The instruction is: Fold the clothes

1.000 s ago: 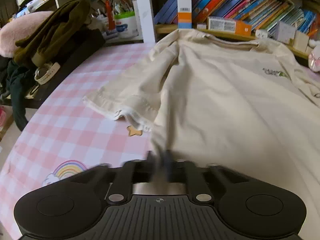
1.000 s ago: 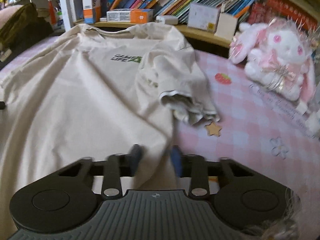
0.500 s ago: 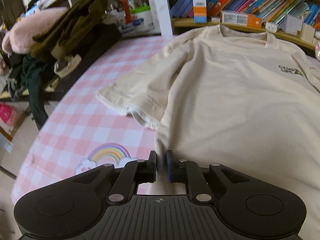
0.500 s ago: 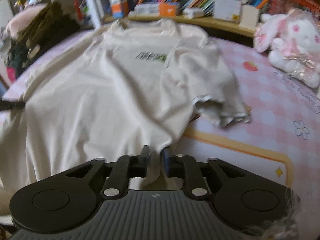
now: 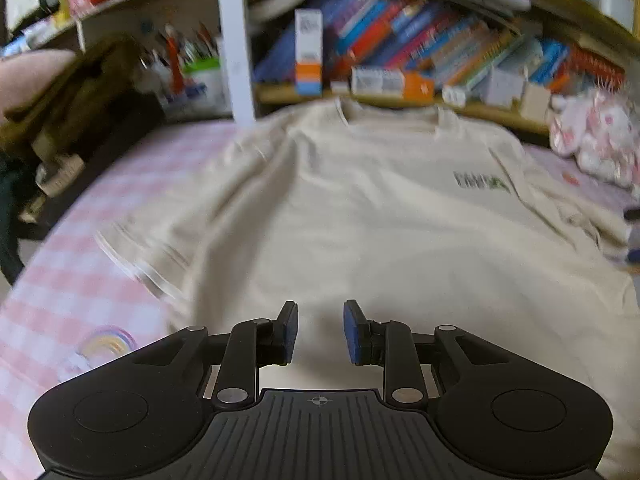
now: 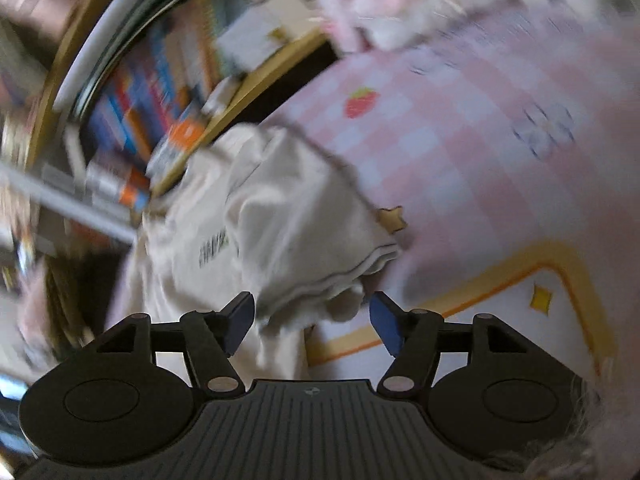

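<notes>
Both claws released: our left claw [image 5: 318,330] over the shirt [image 5: 360,220] hem, right claw [image 6: 312,320] at its sleeve [image 6: 320,280]. Next: grab sleeve, fold inward.

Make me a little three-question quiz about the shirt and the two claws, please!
1. True or false: the left claw is open above the cream T-shirt.
2. Which part of the shirt lies just ahead of the right claw? A) collar B) sleeve C) a pocket
3. Fill in: the tablecloth is checked white and ____.

Key: 1 true; 2 B; 3 pink.
</notes>
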